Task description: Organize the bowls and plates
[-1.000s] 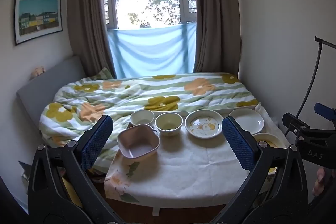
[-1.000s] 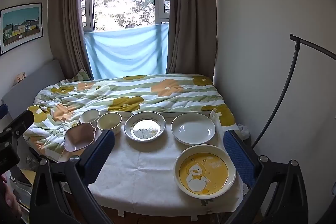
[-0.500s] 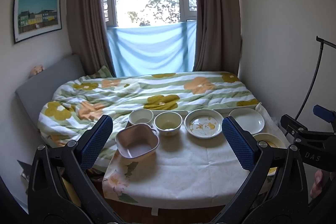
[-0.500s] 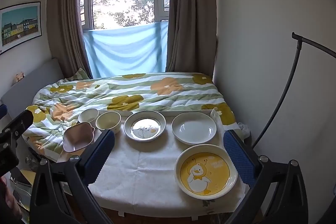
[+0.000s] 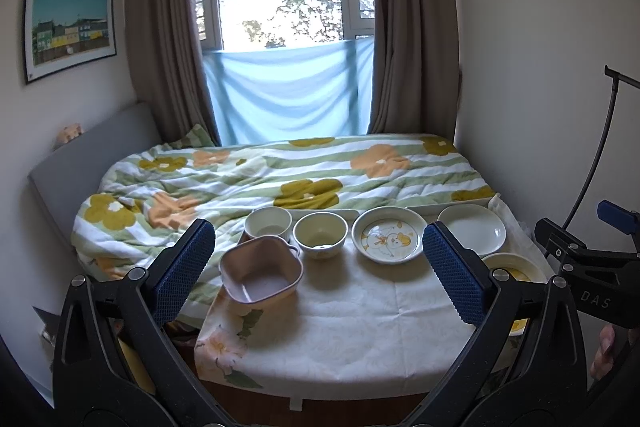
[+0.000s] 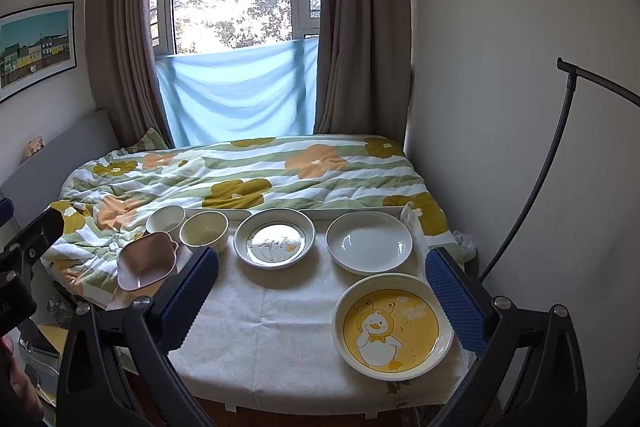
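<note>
Plates and bowls are seen from the left wrist view, laid out on a surface (image 5: 352, 311) draped in a white patterned cloth at the foot of a bed (image 5: 280, 175). The left gripper (image 5: 318, 269) is held level above the near edge, its blue ribbed fingers (image 5: 184, 267) spread wide with nothing between them. Three bowls are counted: a pink squarish bowl (image 5: 261, 274) with small handles at the near left, a white round bowl (image 5: 268, 223) behind it, and a cream round bowl (image 5: 320, 234) just beside that. A duck-printed plate (image 5: 387, 235) and a plain white plate (image 5: 472, 228) are lined up to the right, and a yellow plate (image 5: 514, 269) is partly hidden behind the right finger. The right gripper's black frame is glimpsed at the right edge.

From the right wrist view, the right gripper (image 6: 322, 291) is likewise held spread and empty over the near edge. The yellow duck plate (image 6: 393, 325) is found nearest, glossy and shallow, with the white plate (image 6: 369, 242) just behind it and the grey-rimmed duck plate (image 6: 274, 238) to the left. The cream bowl (image 6: 204, 230), white bowl (image 6: 165, 219) and pink bowl (image 6: 147, 260) are grouped at the far left. Three plates and three bowls are counted.
</note>
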{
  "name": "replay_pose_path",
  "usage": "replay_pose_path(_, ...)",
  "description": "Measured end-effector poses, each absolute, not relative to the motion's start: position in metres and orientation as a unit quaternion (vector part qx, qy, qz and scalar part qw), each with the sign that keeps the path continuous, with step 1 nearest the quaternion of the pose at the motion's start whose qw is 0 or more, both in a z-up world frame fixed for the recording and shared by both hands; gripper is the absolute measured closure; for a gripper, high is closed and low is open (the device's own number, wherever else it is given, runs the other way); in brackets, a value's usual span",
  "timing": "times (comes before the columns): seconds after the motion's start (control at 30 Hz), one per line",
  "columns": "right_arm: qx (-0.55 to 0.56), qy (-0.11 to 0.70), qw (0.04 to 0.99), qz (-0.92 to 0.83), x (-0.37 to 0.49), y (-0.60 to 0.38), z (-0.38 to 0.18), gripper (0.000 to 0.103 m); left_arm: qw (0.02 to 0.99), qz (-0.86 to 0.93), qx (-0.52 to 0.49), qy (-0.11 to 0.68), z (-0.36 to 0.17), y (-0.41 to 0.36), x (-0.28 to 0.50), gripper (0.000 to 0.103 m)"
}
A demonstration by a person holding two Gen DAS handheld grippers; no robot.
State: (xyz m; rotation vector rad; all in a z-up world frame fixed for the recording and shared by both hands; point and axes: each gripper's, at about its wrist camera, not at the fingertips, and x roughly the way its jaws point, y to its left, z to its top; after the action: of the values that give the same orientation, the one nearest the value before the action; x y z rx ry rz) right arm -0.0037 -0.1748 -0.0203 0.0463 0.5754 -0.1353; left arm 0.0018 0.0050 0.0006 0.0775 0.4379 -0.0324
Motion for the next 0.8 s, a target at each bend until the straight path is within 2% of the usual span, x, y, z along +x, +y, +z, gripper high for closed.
replay_pose_path(0.8, 0.024, 0.287, 0.955, -0.066, -0.0001, -0.1762, -0.0236, 0.0, 0.975, -0.014, 0.04, 0.216, -0.0089, 0.0057, 0.0082, 0.0)
